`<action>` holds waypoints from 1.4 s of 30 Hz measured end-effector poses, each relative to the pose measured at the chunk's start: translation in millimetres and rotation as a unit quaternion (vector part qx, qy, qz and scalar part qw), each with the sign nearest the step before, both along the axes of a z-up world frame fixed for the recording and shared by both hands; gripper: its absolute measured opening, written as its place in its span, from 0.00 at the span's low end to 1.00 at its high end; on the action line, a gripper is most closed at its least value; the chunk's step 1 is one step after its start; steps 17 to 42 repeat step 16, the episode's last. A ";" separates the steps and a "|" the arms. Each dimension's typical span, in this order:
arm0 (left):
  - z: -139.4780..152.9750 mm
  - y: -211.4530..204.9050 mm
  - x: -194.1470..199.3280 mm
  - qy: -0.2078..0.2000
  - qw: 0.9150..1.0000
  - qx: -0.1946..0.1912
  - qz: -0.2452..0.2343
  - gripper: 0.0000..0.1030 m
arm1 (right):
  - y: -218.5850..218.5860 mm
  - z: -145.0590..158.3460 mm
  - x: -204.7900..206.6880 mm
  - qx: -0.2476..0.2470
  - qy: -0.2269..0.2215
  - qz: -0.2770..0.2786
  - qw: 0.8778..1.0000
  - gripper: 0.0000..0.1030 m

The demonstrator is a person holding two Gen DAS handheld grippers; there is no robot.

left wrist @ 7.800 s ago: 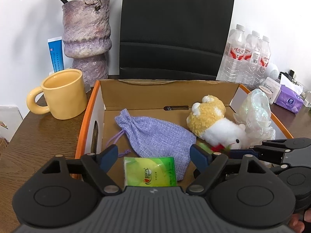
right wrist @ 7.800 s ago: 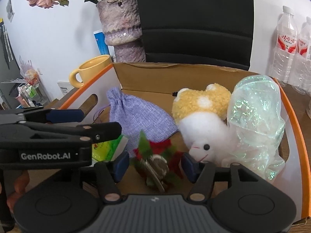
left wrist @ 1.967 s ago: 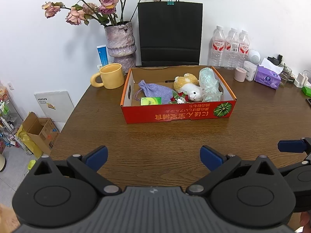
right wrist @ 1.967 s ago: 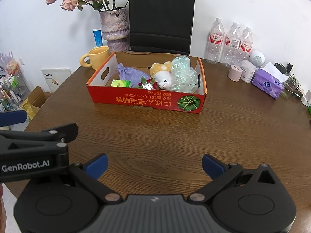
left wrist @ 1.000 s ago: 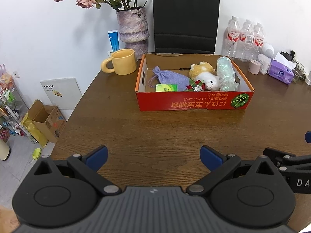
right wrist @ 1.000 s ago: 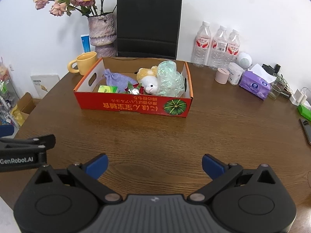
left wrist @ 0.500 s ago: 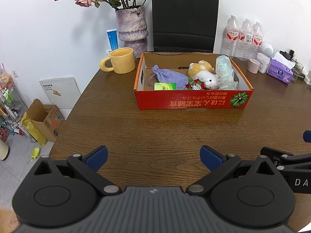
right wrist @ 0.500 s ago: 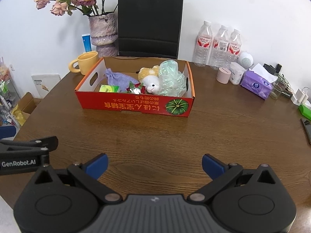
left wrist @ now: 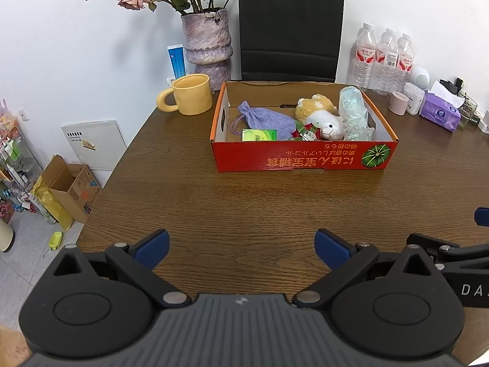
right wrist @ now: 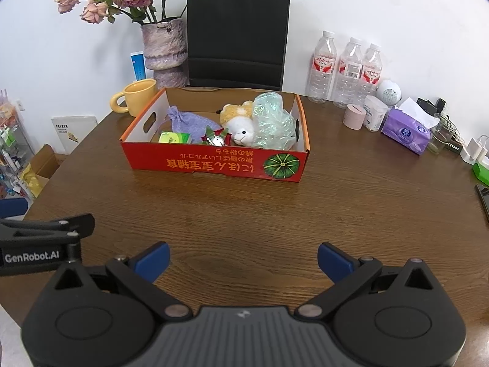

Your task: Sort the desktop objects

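A red cardboard box (left wrist: pixel 302 160) (right wrist: pixel 214 165) sits mid-table. In it lie a purple drawstring pouch (left wrist: pixel 262 117) (right wrist: pixel 189 122), a green packet (left wrist: pixel 259 135) (right wrist: pixel 174 137), a red-green ornament (left wrist: pixel 304 131) (right wrist: pixel 215 138), a plush sheep (left wrist: pixel 321 114) (right wrist: pixel 240 122) and an iridescent plastic bag (left wrist: pixel 354 113) (right wrist: pixel 272 122). My left gripper (left wrist: pixel 241 249) and right gripper (right wrist: pixel 243 260) are both open and empty, held over the near table edge, well short of the box.
A yellow mug (left wrist: pixel 189 93), a vase of dried roses (left wrist: pixel 209 42) and a black paper bag (left wrist: pixel 290 30) stand behind the box. Water bottles (right wrist: pixel 348 70), a pink jar (right wrist: pixel 354 116), a purple tissue pack (right wrist: pixel 406 130) and a phone (right wrist: pixel 483 197) are at the right.
Both grippers pulled back out of the box to the near table edge, open and empty. In the last second they barely shifted.
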State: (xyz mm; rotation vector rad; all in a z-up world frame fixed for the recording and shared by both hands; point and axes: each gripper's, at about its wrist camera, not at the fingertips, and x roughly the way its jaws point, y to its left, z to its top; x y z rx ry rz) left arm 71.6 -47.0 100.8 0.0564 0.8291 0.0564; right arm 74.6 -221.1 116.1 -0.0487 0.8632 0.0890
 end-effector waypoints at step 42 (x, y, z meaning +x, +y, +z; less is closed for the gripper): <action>-0.4 -2.9 -1.4 -0.005 1.000 0.001 -0.008 1.00 | -0.3 -0.8 0.8 0.005 0.002 0.000 1.000 1.00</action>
